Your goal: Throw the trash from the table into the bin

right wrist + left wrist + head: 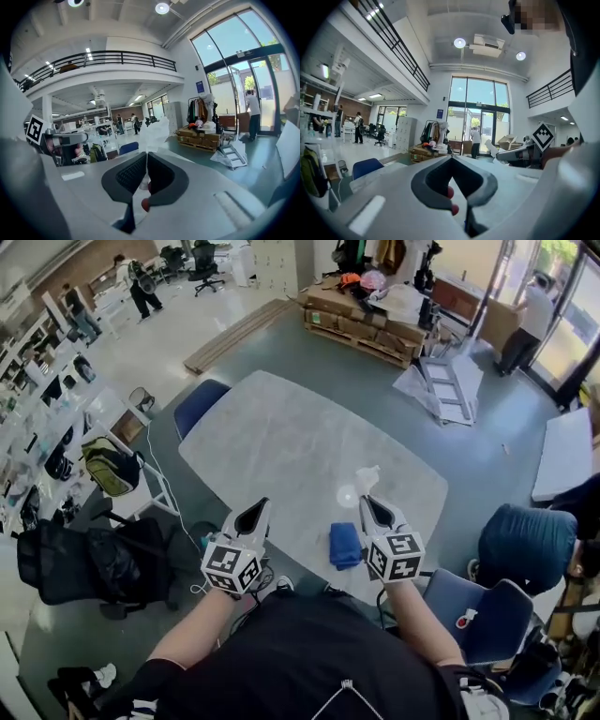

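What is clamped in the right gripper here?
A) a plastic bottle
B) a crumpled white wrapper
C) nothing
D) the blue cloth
B: the right gripper has its jaws shut on the crumpled white wrapper, which sticks out past its tips, while the blue cloth lies on the table.

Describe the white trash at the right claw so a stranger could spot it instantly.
Find the big pale grey table, then its near edge where the right claw points. Pinched in that claw is a crumpled white scrap, unlike the flat blue cloth beside it.
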`<state>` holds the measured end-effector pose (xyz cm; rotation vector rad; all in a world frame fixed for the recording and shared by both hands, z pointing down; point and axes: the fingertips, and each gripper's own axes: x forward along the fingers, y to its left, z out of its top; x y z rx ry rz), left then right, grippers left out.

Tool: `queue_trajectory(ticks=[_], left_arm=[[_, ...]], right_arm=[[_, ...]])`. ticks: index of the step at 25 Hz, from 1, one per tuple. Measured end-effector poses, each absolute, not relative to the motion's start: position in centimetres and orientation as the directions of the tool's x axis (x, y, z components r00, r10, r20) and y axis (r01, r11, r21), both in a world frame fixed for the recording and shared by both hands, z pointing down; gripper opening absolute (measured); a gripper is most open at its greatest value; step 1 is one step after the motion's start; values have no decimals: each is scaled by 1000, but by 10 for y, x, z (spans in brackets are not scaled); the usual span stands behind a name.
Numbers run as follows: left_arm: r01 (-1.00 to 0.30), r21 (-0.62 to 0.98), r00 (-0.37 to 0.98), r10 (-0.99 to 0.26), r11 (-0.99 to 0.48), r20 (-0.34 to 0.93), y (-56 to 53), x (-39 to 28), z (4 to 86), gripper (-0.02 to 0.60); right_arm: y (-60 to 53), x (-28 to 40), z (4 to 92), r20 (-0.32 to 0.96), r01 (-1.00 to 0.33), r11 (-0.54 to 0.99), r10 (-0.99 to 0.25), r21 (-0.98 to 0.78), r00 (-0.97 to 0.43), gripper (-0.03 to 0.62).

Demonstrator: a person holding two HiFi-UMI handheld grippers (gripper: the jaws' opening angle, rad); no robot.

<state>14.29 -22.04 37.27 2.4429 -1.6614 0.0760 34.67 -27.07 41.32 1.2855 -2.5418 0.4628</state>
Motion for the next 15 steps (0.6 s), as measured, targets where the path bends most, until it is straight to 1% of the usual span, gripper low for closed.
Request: queue_trajectory(ticks=[5, 11, 15], left_arm=[[-974, 111, 216, -961, -199, 171, -195, 119, 367, 2], [-991, 118, -24, -967, 55, 253, -122, 48, 374, 2], [-978, 119, -134, -954, 171, 269, -86, 5, 378, 2]], right_arm=[[-288, 311, 422, 357, -715, 680, -636, -160, -685, 35], [-266, 218, 428, 356, -548, 817, -465, -180, -810, 35], [-246, 163, 430, 355, -463, 866, -380, -186, -854, 34]])
